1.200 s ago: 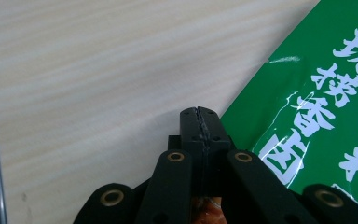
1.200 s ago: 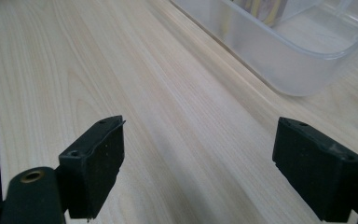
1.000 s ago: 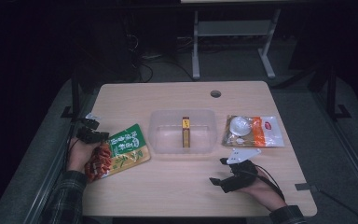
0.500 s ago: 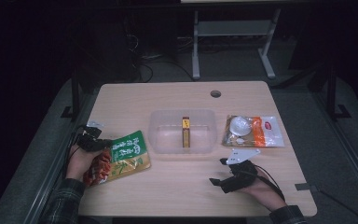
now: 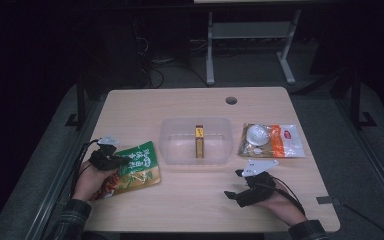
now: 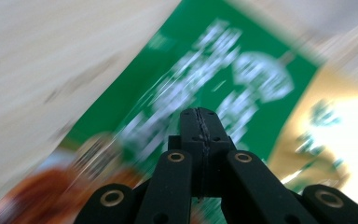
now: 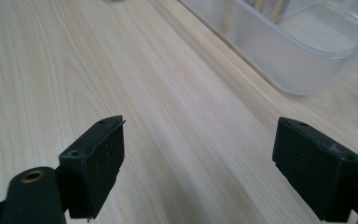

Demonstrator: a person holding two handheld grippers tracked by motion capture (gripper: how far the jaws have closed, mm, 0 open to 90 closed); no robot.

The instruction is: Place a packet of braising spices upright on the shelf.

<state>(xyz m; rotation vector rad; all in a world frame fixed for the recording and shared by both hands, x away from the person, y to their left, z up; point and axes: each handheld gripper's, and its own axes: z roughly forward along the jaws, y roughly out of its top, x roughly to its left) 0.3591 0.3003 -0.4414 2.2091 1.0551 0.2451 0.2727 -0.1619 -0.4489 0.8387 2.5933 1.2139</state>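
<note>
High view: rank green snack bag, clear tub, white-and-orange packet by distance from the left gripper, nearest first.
1. green snack bag: right at the left gripper, table's left front.
2. clear tub: centre of the table, to the bag's right.
3. white-and-orange packet: far right, beyond the tub.

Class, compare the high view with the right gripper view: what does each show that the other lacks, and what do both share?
High view alone: the green snack packet at the left gripper, an orange-and-white packet, and a yellow box in the tub. Right gripper view alone: the right gripper from close up, jaws wide apart with nothing between them. Both: the clear plastic tub on the wooden table.
</note>
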